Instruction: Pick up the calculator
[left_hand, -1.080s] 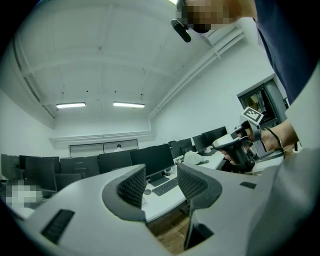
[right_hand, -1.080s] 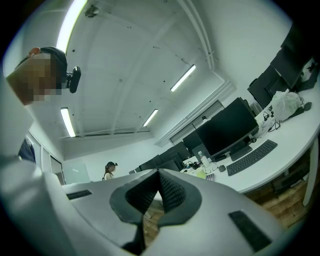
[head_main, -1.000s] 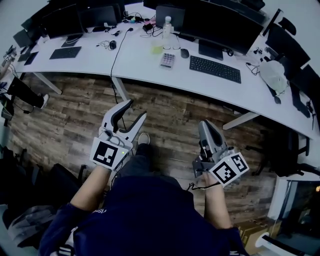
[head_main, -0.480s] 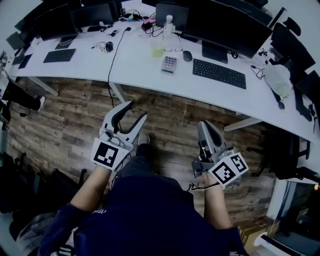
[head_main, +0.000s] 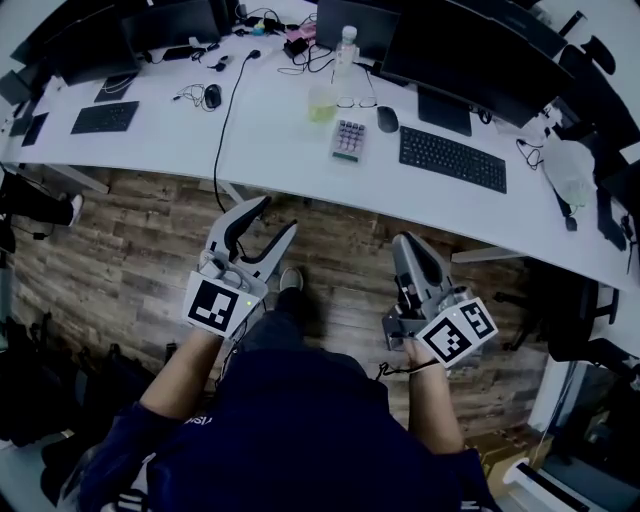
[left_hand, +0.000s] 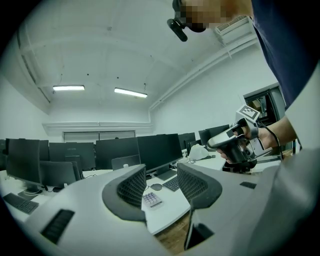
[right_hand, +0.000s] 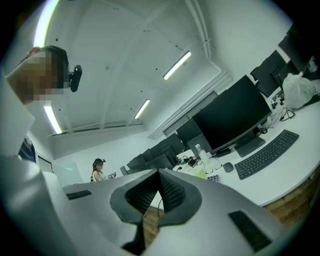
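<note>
Reach is the problem: the small grey calculator with pastel keys lies on the white curved surface, well ahead of both tools. Your left tool gapes empty, your right tool is pressed closed on nothing. Step closer, then bring the left in low.

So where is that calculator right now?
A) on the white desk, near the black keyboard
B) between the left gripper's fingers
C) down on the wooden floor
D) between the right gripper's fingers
A: the calculator lies flat on the white desk beside the black keyboard, while the left gripper and the right gripper are both empty, short of the desk.
</note>
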